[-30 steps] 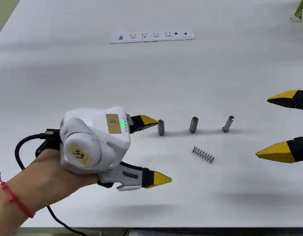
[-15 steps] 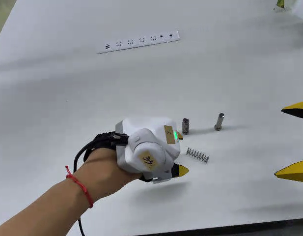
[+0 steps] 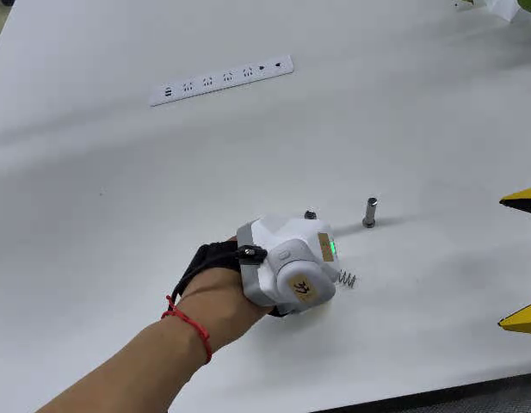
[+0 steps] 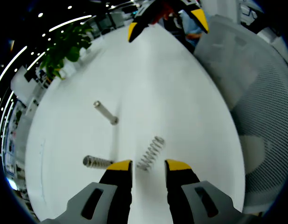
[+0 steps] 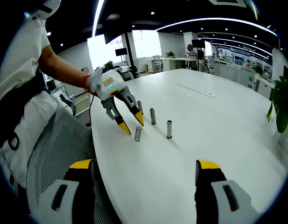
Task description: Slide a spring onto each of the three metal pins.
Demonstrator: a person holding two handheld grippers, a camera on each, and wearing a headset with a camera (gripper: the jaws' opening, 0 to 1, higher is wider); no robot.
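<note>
Head view: the left gripper (image 3: 291, 271) is sitting further right than half a second earlier. Its body is now covering all but the right end of the loose spring (image 3: 346, 278), and is leaving just the top of one sprung pin (image 3: 310, 214) showing. The bare pin (image 3: 369, 212) is standing to the right of it, apart from the rest. The two yellow tips of the right gripper (image 3: 516, 258) are entering at the right edge, widely parted. A power strip (image 3: 222, 79) is lying far back on the white table (image 3: 119, 189).

Left gripper view: the jaws are standing released, their tips flanking the near end of the loose spring (image 4: 151, 153), which is lying flat on the table. One sprung pin (image 4: 97, 162) and the bare pin (image 4: 105, 112) are standing to its left.

Right gripper view: its own jaws are spread wide and gripping nothing. Counted here are three pins, namely two sprung (image 5: 140, 106) (image 5: 152, 116) and one bare (image 5: 169, 129), and one loose spring (image 5: 138, 134) lying between the left gripper's (image 5: 133, 126) parted tips.
</note>
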